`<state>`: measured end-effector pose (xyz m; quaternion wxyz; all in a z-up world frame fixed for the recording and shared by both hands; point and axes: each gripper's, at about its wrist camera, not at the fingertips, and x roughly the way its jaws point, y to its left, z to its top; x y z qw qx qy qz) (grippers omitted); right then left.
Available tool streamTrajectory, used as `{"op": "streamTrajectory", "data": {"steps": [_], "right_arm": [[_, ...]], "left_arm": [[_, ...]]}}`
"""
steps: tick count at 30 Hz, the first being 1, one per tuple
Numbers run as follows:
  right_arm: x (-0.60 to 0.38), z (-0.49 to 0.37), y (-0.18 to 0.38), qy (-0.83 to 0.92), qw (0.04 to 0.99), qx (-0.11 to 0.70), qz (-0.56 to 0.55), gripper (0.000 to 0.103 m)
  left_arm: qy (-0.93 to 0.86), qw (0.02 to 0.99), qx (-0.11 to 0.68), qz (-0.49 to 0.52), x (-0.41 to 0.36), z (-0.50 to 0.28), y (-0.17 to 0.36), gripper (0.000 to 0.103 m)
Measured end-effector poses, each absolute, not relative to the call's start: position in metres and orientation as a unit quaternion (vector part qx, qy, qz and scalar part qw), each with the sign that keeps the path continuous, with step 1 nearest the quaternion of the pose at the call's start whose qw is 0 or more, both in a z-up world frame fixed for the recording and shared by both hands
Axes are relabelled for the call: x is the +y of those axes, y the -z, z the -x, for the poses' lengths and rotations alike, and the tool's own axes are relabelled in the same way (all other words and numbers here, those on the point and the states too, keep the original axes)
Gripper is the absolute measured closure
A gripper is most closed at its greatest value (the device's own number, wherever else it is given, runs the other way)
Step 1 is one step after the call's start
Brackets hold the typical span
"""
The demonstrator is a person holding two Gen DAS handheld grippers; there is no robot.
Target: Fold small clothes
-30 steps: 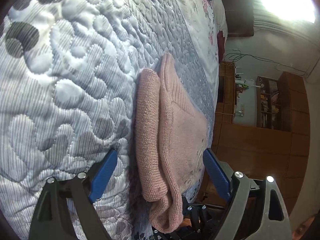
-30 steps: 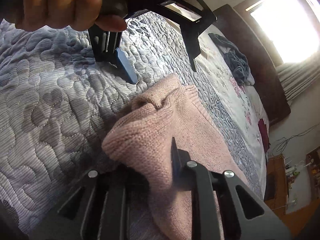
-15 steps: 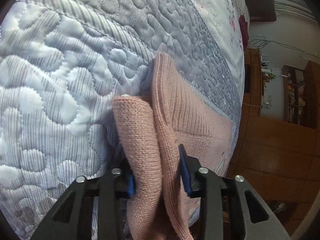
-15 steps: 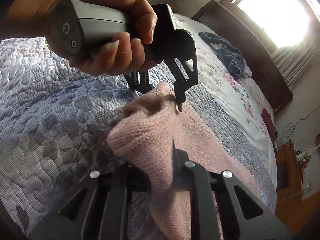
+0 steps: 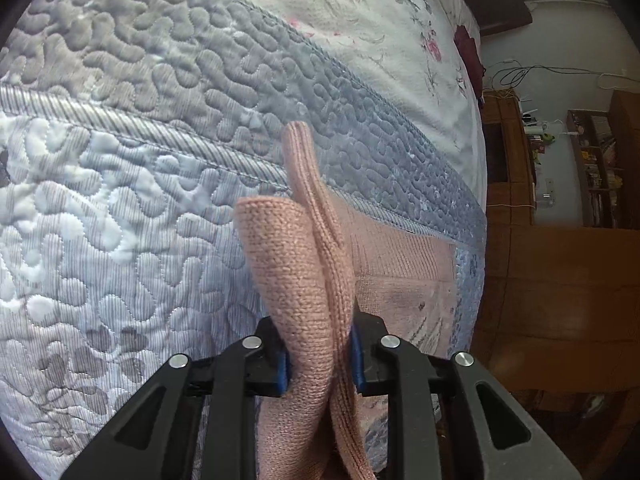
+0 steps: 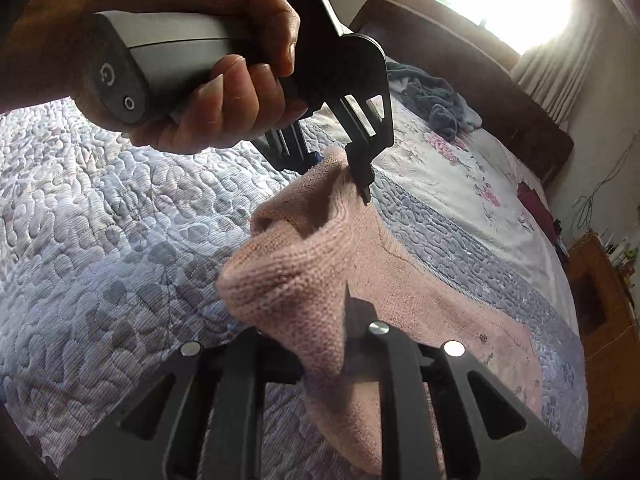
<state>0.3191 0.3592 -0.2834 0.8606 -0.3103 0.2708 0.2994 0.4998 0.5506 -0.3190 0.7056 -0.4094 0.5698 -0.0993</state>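
A small pink knitted garment (image 5: 312, 280) is held up off the quilted bedspread (image 5: 120, 200), folded over on itself. My left gripper (image 5: 320, 356) is shut on one folded edge of it, blue pads pressing the knit from both sides. In the right wrist view the pink garment (image 6: 320, 272) bunches between my right gripper (image 6: 320, 344), which is shut on its near edge. Farther off in that view a hand (image 6: 208, 92) holds the left gripper (image 6: 340, 160), clamped on the garment's far corner. The garment's lower part trails onto the bed towards the right.
A dark grey bundle of clothes (image 6: 432, 100) lies near the dark headboard (image 6: 460, 64). The floral sheet (image 5: 360, 20) covers the far side of the bed. Wooden cabinets (image 5: 560, 280) and shelves (image 5: 592, 168) stand past the bed's edge.
My left gripper went from open around the garment to shut on its folded edge. Both grippers have since raised the garment higher off the bedspread.
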Motion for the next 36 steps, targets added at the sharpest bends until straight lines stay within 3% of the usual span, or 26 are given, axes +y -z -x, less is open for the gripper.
{"op": "streamTrajectory", "data": {"steps": [17,36], "right_arm": [[0.282,-0.336,0.212,-0.278,0.899,0.279,0.193,0.092],[0.198,-0.363,0.197,-0.251,0.917,0.294,0.098,0.094]], "left_arm": [[0.087,0.752,0.576,0.308,0.457,-0.531,0.215,0.081],[0.086,0.764,0.598,0.226,0.358,-0.570,0.188,0.081]]}}
